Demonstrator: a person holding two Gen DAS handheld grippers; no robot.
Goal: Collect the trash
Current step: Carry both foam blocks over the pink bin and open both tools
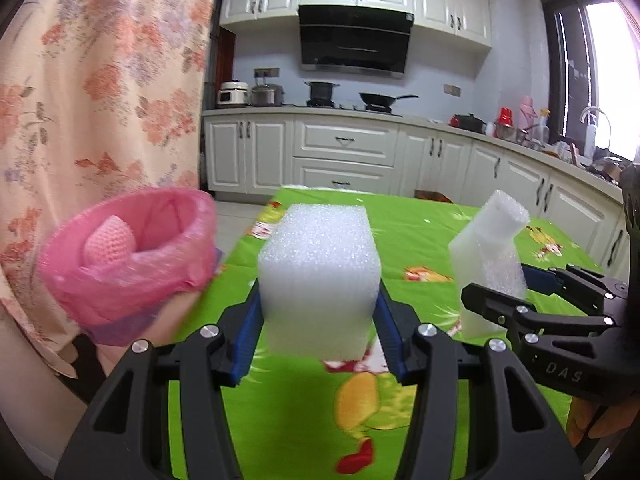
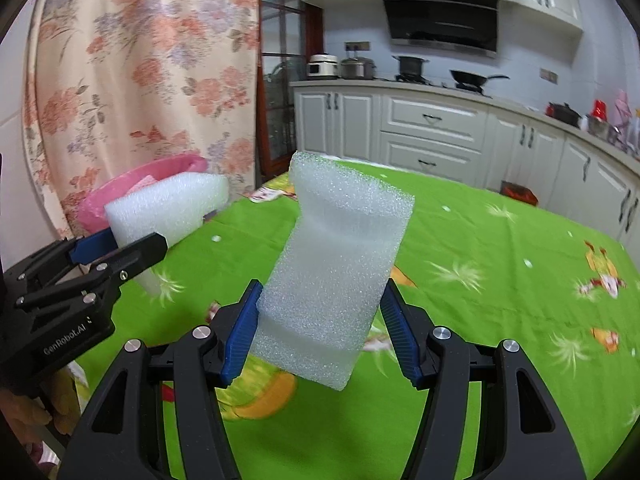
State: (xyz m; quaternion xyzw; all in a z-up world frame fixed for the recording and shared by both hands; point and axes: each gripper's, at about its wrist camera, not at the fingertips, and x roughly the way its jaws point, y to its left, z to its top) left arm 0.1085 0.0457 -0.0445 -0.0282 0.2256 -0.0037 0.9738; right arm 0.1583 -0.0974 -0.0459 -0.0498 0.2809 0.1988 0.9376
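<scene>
— Both sets of jaws are clamped: the left gripper (image 1: 318,312) pinches a white foam block (image 1: 320,276), the right gripper (image 2: 320,320) a notched foam strip (image 2: 340,264) standing tilted, long axis roughly upright.

— Where does it all go?

— Probably the pink-lined bin (image 1: 132,256), off the left edge of the green tablecloth (image 1: 420,240). It lies left of both grippers, just beside the left one, so that hand looks better placed to drop first.

— And the right?

— It must cross leftward over the table.
</scene>
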